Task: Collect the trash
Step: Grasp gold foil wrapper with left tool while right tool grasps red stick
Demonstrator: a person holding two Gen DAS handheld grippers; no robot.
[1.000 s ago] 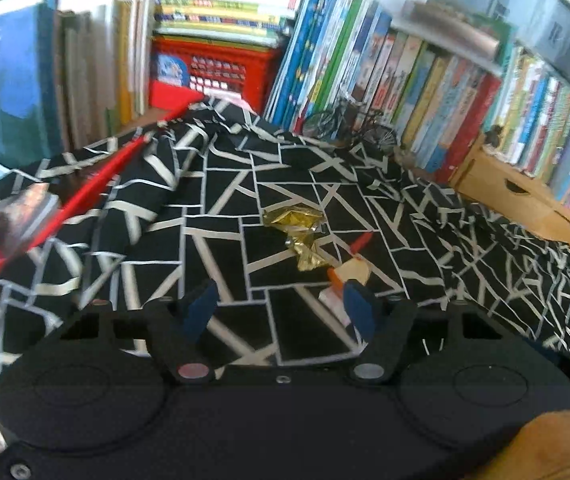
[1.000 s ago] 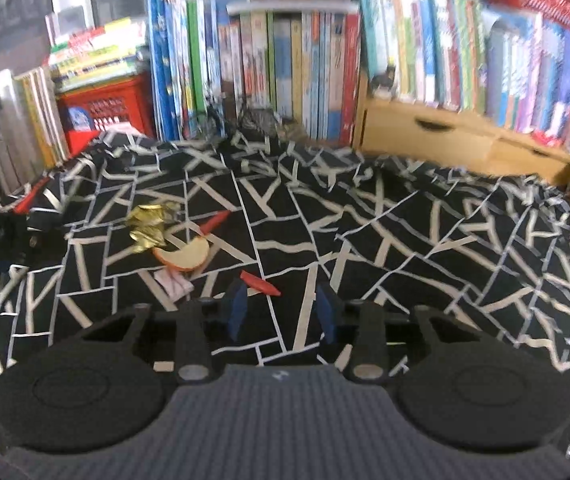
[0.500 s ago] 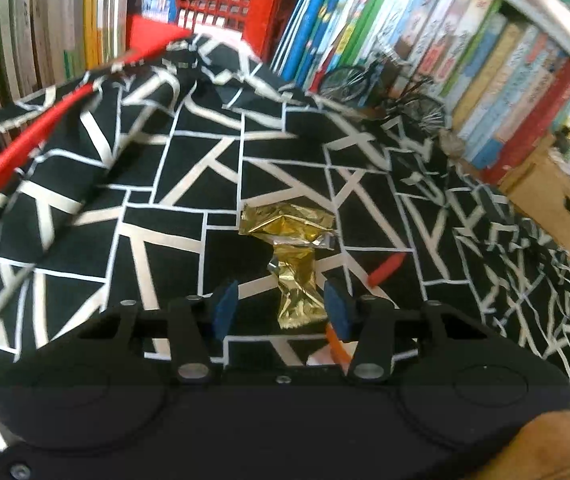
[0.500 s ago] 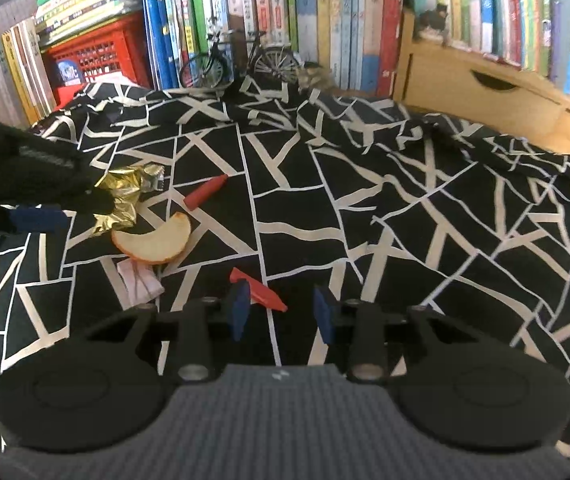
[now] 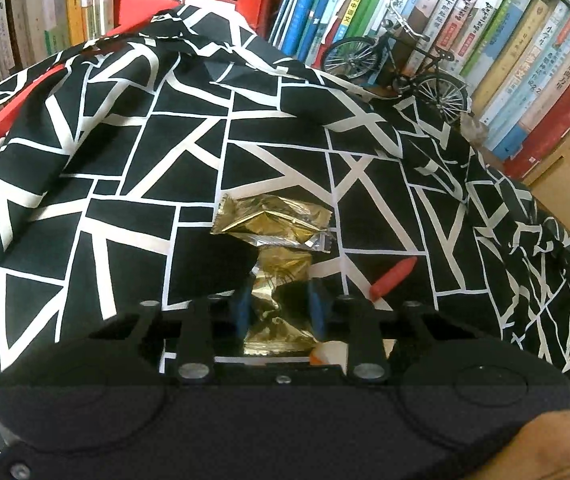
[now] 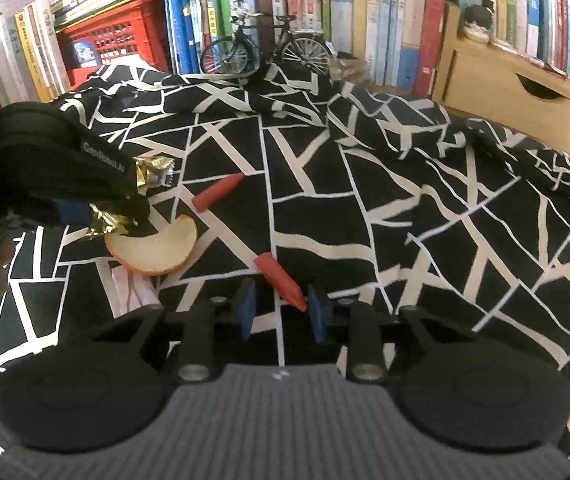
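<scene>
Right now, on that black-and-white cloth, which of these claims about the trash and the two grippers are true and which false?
1. The gold wrapper lies between the left gripper's pads. True.
2. The apple slice sits in the red crate. False: it lies on the cloth.
3. Two red scraps lie on the cloth. True: one farther, one by the right gripper.
4. The toy bicycle lies toppled over. False: it stands upright by the books.

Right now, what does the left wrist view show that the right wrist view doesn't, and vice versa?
Left wrist only: the left gripper from behind, its jaws just closing around the crumpled gold foil wrapper.
Right wrist only: the right gripper straddling a red pepper piece, its jaws closing too; the whole apple slice; white paper scrap.
Both: wrapper, second red piece, black-and-white patterned cloth, model bicycle, books.
</scene>
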